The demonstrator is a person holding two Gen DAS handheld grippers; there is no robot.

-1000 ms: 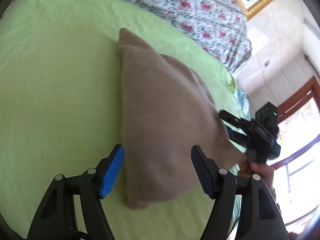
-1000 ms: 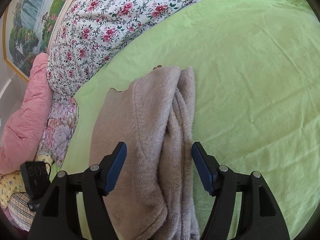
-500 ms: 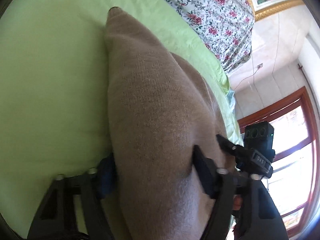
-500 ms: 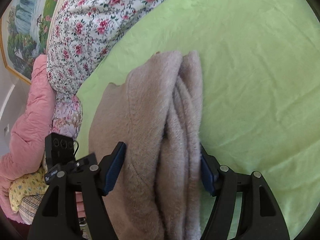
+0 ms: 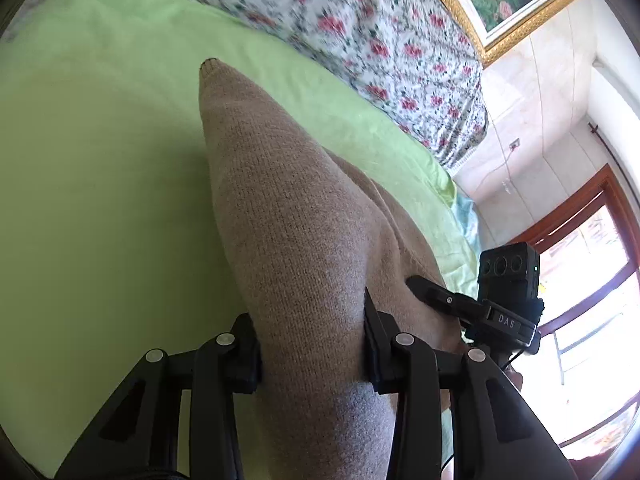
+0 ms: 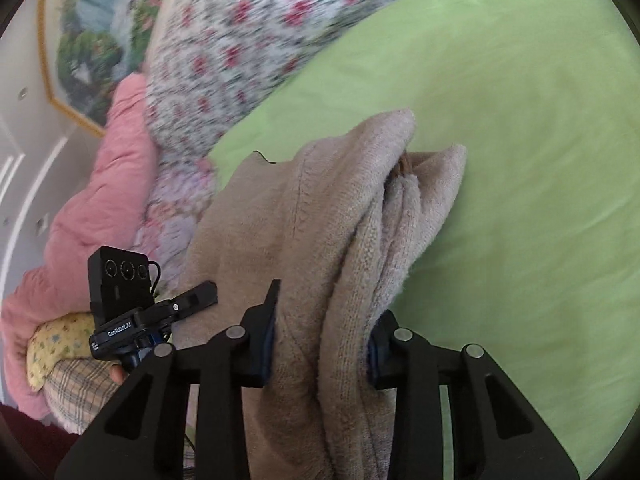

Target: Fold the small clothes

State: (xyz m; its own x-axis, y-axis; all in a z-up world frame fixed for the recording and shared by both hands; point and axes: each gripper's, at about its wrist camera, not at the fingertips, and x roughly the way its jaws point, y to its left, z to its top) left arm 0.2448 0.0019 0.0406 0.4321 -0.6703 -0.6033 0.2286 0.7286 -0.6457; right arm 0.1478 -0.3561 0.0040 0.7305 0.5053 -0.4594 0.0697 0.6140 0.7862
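1. We've got the left gripper (image 5: 312, 344) pinching the near edge of the tan knit garment (image 5: 288, 216), which lies on the green sheet (image 5: 100, 200).
2. Right gripper (image 6: 320, 340) is clamped on the bunched, layered edge of the same garment (image 6: 340, 220).
3. Both hold one end, prob. so we can lift & fold it over evenly w/o layers slipping.
4. Writing: "DAS" on right gripper's body (image 5: 506, 322); "GenRoboLAI"-ish on left gripper's body (image 6: 120, 330), hard to read.

Home bedroom: green-sheeted bed (image 5: 100, 200), floral quilt (image 5: 380, 32)
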